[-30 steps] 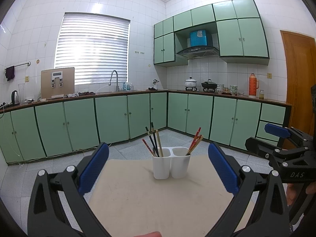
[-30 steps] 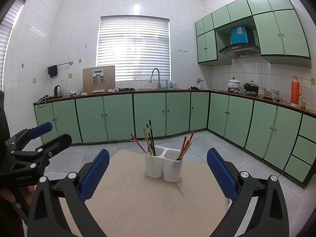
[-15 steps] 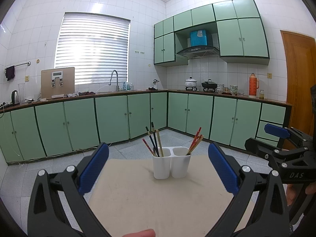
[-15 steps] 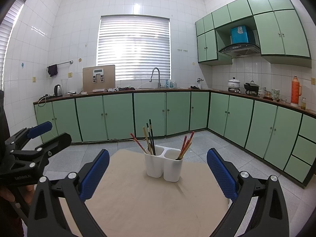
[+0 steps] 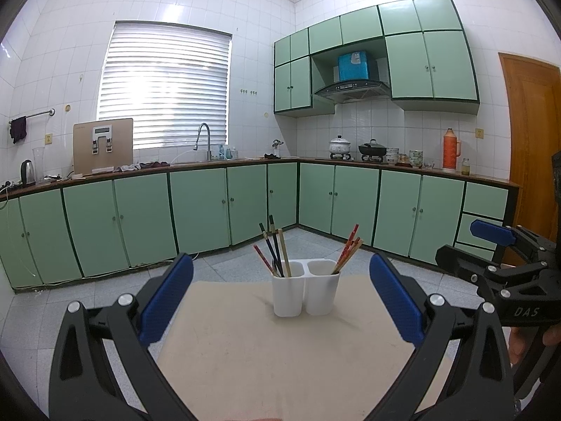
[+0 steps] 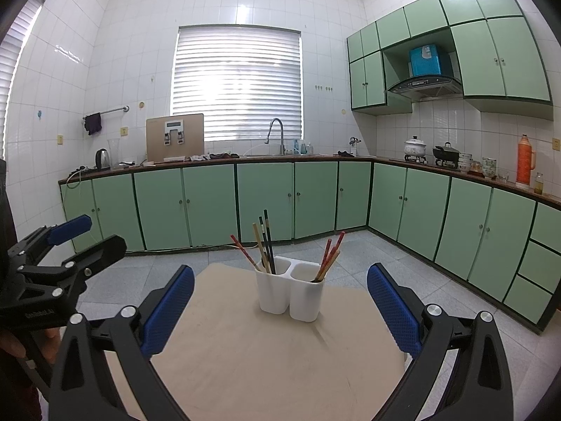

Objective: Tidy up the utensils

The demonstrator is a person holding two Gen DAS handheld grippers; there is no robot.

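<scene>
white two-compartment holder (image 5: 305, 293) on beige table (image 5: 280, 351) | left cup: mixed chopsticks (image 5: 277, 252) (dark, tan, red) | right cup: red chopsticks (image 5: 349, 249) | left gripper (image 5: 280, 301), right gripper (image 6: 280, 307): both spread wide, empty

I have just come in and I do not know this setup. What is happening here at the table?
A person holds two handheld grippers over a beige table in a kitchen. Both the left gripper and the right gripper are open and hold nothing. They point at a white two-compartment holder near the table's far edge. Its left compartment holds mixed chopsticks, dark, red and pale; its right one holds red and pale chopsticks. Nothing is being touched at this moment.
</scene>
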